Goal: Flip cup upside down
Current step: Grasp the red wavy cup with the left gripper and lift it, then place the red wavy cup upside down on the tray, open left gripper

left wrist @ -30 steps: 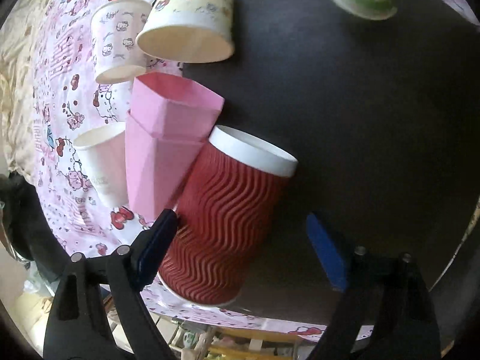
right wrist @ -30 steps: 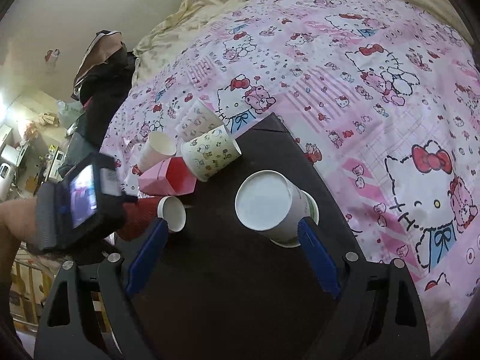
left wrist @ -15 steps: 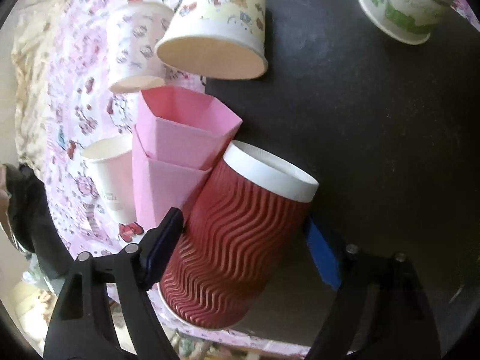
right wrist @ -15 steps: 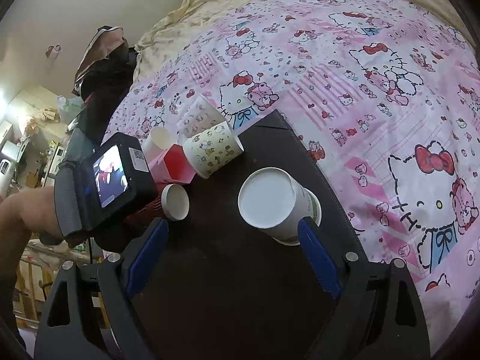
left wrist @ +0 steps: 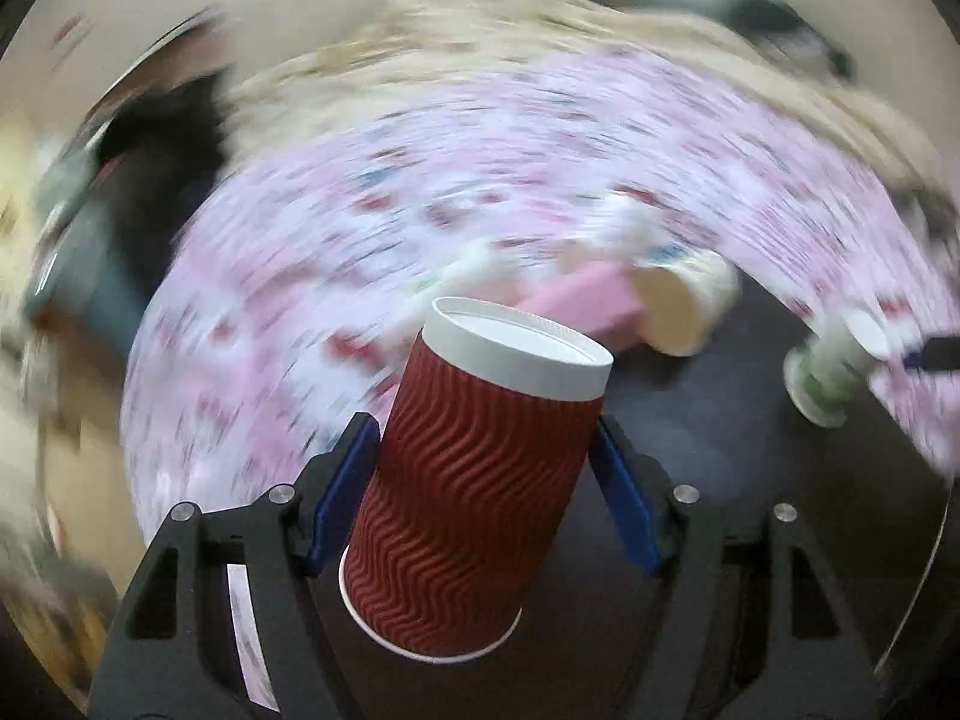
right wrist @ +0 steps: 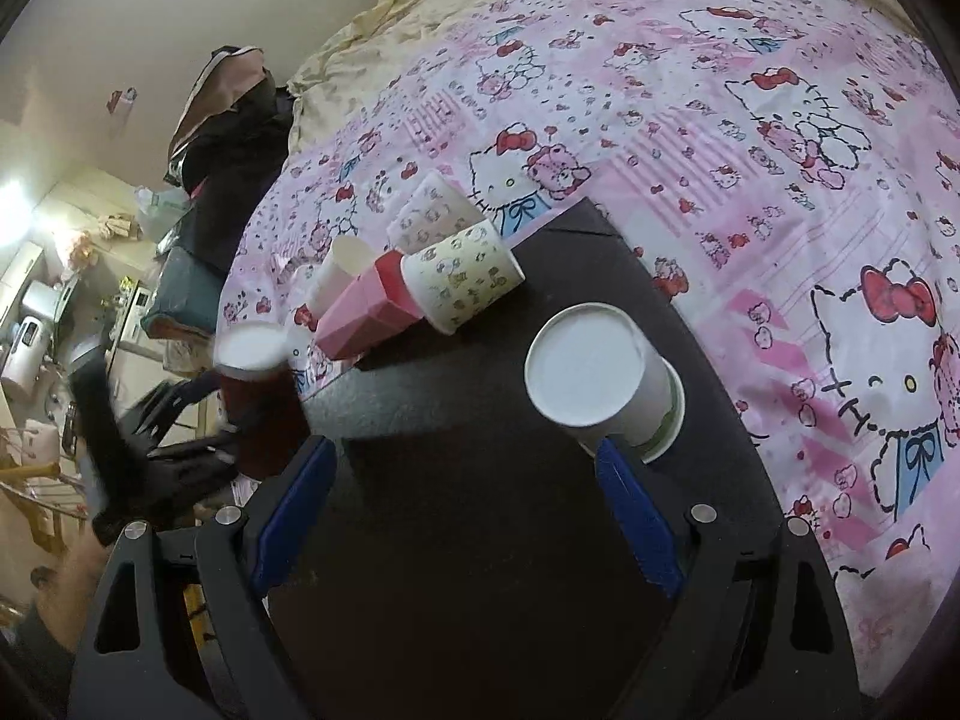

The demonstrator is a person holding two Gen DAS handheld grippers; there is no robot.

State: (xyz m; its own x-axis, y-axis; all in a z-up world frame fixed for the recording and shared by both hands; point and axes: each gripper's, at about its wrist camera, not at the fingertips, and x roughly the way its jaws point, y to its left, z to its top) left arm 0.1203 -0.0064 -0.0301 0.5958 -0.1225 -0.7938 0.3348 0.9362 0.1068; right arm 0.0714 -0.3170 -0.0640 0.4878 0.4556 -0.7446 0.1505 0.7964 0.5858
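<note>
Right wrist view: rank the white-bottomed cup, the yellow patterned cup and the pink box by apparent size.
1. White-bottomed cup, though nearest the camera.
2. Pink box and yellow patterned cup: too alike to rank.

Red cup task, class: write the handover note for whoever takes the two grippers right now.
Left gripper: shut on the red cup, lifted off the dark tray, white rim end uppermost, tilted.
Right gripper: open, empty, above the tray, near the white cup.
Done: the white cup stands upside down on the tray.
Left: set the red cup down mouth-down. The pink cups and patterned cup lie on their sides.
</note>
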